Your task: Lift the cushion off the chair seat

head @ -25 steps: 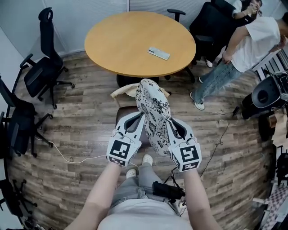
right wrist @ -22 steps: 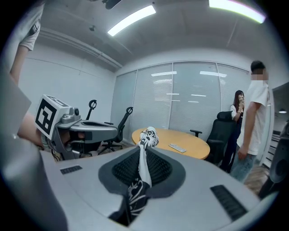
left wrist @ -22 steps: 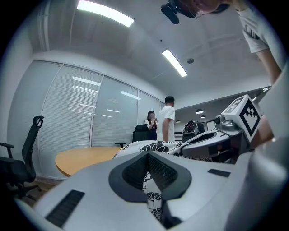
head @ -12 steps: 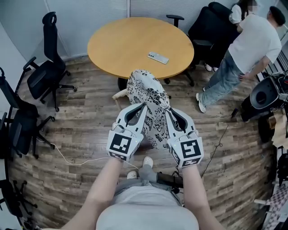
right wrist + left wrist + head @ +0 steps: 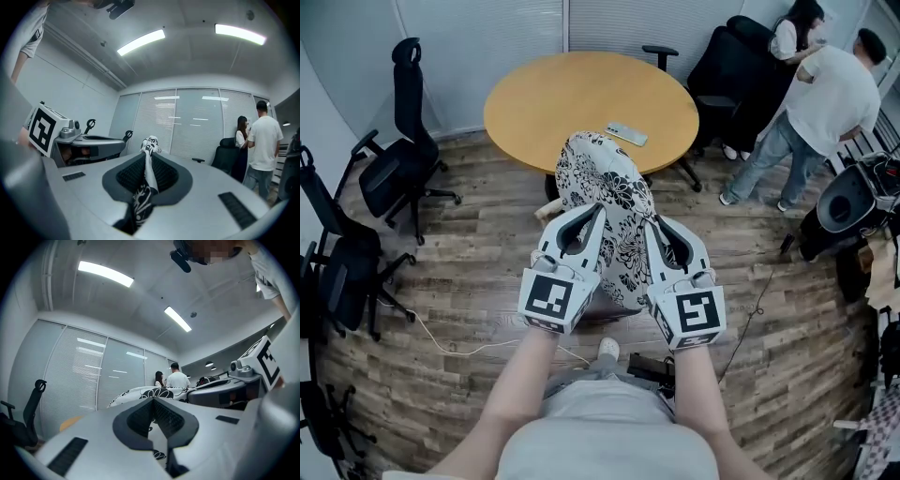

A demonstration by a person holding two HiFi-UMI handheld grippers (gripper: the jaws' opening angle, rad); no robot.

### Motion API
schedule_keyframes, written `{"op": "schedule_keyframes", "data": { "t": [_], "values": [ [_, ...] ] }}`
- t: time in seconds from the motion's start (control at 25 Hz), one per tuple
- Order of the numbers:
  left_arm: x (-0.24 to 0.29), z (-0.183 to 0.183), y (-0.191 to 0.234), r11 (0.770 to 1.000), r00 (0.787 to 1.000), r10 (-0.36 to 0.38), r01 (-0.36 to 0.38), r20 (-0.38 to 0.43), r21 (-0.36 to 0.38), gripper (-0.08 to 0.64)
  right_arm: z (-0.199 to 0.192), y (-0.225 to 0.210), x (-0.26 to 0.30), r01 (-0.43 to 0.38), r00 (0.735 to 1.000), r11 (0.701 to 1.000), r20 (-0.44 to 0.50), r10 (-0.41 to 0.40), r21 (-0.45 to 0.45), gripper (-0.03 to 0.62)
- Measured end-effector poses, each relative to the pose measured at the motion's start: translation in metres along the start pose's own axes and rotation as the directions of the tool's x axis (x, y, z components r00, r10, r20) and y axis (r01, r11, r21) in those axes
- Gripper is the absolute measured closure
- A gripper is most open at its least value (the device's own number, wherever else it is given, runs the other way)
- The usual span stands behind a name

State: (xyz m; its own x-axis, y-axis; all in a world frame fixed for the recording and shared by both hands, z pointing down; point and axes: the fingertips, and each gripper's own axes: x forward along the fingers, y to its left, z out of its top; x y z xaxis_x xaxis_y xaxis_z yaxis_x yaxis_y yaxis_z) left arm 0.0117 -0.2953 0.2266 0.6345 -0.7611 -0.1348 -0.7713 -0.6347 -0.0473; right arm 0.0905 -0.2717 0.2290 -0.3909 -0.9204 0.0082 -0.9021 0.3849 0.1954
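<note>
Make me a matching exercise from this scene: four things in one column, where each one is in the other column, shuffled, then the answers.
Things:
1. cushion
2. phone
3. office chair
4. person in a white shirt

Places:
A. lying on the round table
B. on their feet to the right of the table, back turned
C. clamped by the left gripper and the right gripper, in front of the table
D. on the wood floor to the left of the table

Pairs: 1-C, 2-A, 3-D, 4-B
</note>
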Motion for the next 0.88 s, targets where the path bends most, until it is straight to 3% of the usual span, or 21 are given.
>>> {"op": "schedule_keyframes", "data": {
  "t": [0.88],
  "values": [
    [-0.009,0.020,-0.001,1.000,0.999,0.006,-0.007,0.052,0.024,0.557,0.023,0.002,-0.007,0.021,0.998,0.999,0.053,-0.020,-0.027,0.541]
  ]
}}
